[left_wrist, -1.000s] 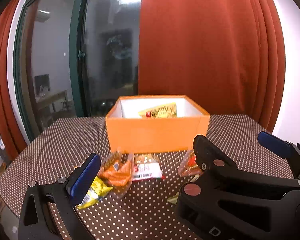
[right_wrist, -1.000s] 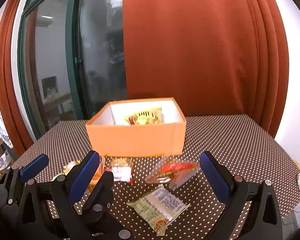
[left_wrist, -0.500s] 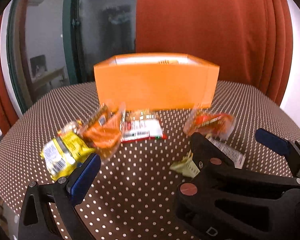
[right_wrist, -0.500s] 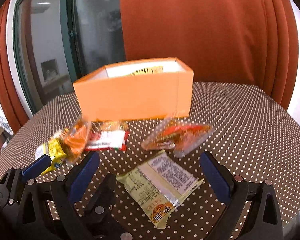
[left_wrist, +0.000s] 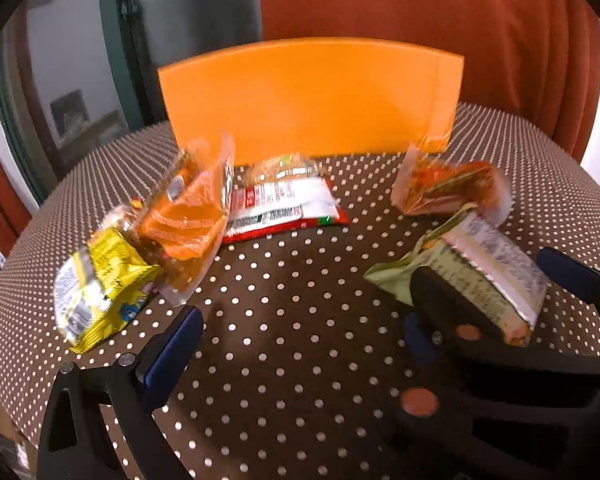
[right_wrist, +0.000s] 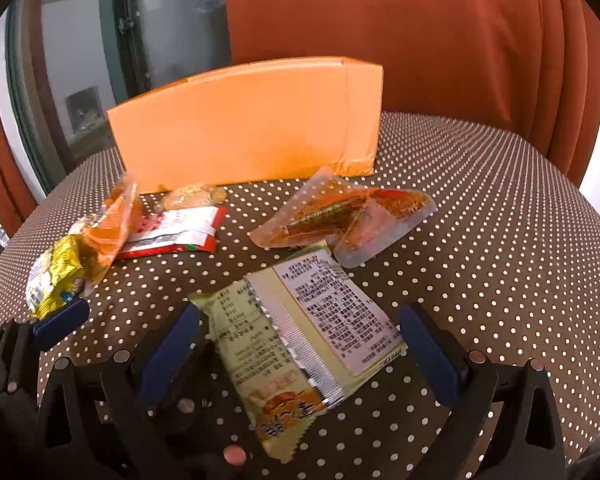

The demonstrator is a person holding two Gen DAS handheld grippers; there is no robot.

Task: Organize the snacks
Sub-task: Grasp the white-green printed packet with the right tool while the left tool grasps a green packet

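Orange box (right_wrist: pixel 244 128) stands at the table's (right_wrist: pixel 500 240) far edge. Green packet (right_wrist: pixel 300 344) lies near the front edge, long axis running forward between the right gripper's (right_wrist: pixel 296 344) open jaws; left gripper (left_wrist: pixel 300 344), open, is farther.

1. The tablecloth (right_wrist: pixel 480 220) is seen as matt cloth, brown with white dots.
2. The orange box (right_wrist: pixel 240 128), at the far edge, is seen as smooth, matt card.
3. The green packet (right_wrist: pixel 300 344), near the front edge, is noted as glossy foil film with a crimped seam.
4. The clear pouch (right_wrist: pixel 340 216) is noted as shiny transparent plastic.
5. The gripper pads (right_wrist: pixel 428 354) are seen as matt blue rubber-like plastic.
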